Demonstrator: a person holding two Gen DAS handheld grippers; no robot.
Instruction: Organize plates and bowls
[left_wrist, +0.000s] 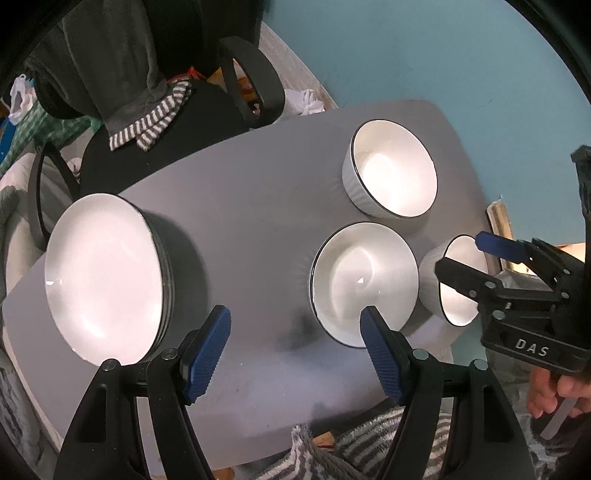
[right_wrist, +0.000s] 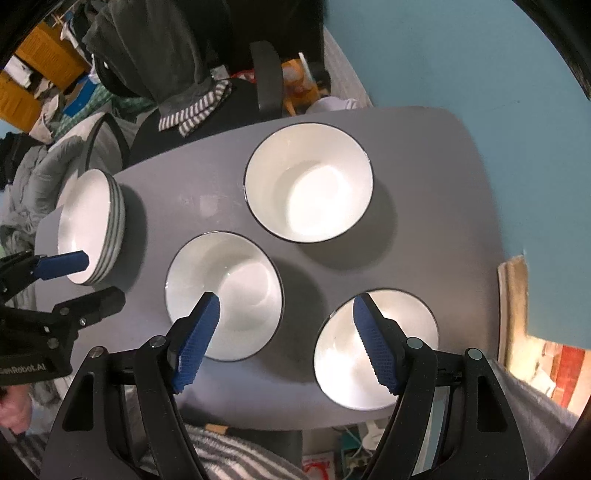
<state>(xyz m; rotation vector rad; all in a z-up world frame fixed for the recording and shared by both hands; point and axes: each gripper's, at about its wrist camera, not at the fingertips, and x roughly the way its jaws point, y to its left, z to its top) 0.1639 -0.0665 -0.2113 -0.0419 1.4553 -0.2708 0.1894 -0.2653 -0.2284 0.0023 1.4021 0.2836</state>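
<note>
A stack of white plates (left_wrist: 103, 277) with grey rims sits at the left end of the grey table (left_wrist: 258, 206). Three white bowls with dark rims stand apart: a far bowl (left_wrist: 395, 168), a middle bowl (left_wrist: 364, 280), and a right bowl (left_wrist: 456, 306) partly hidden behind my right gripper (left_wrist: 460, 253). My left gripper (left_wrist: 295, 314) hangs open above bare table between the plates and the middle bowl. In the right wrist view my right gripper (right_wrist: 286, 301) is open above the gap between the middle bowl (right_wrist: 243, 280) and the right bowl (right_wrist: 340, 350). The far bowl (right_wrist: 308, 182), the plates (right_wrist: 88, 225) and my left gripper (right_wrist: 104, 277) also show there.
A black office chair (left_wrist: 255, 85) draped with grey and striped clothing stands behind the table. A blue surface (left_wrist: 443, 55) lies beyond the table's right end. Striped cloth (left_wrist: 369, 443) lies at the near edge. A person's hand (left_wrist: 554, 391) holds the right gripper's handle. Clutter fills the left background.
</note>
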